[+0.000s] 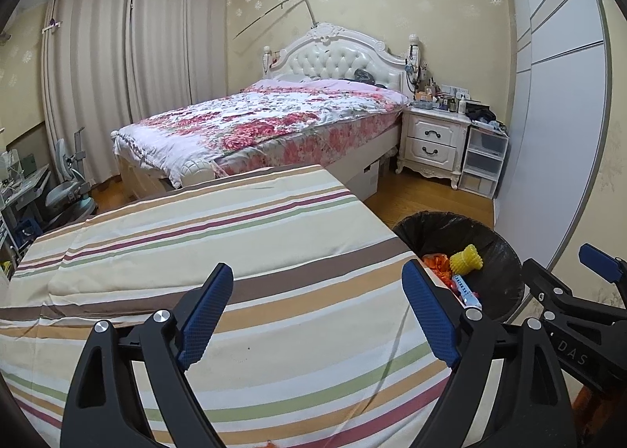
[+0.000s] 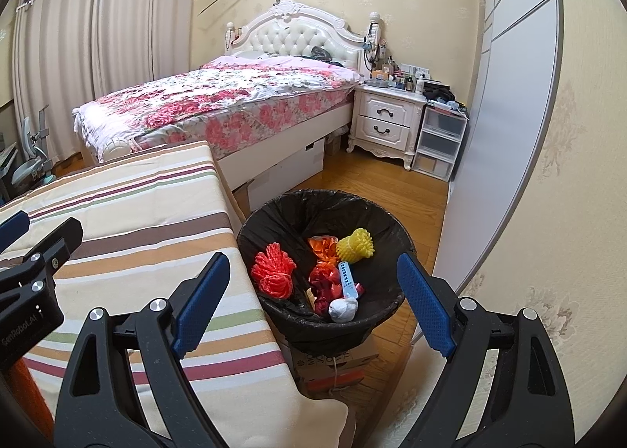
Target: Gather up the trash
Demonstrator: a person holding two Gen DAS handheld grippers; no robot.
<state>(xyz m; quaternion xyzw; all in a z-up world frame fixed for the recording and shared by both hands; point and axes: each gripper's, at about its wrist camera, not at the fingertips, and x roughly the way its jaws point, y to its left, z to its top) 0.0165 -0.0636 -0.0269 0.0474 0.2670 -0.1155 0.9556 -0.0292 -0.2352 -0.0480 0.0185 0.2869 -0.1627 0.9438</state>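
A bin with a black liner (image 2: 274,224) stands on the floor right of the striped table (image 2: 149,213). In it lie a red net bundle (image 2: 272,270), a yellow foam net (image 2: 356,246), orange wrappers (image 2: 323,246), red wrappers (image 2: 325,283), a blue-white tube (image 2: 347,277) and a white wad (image 2: 343,309). My right gripper (image 2: 313,291) is open and empty, above the bin. My left gripper (image 1: 317,307) is open and empty over the striped tablecloth (image 1: 196,236). The bin (image 1: 497,248) shows at the right of the left wrist view, with the yellow net (image 1: 466,259) inside.
A cardboard box (image 2: 333,365) sits under the bin. A bed with a floral cover (image 2: 219,103) stands behind the table, a white nightstand (image 2: 386,123) and clear drawers (image 2: 439,142) beside it. A wardrobe (image 2: 505,115) lines the right wall. The floor is wood.
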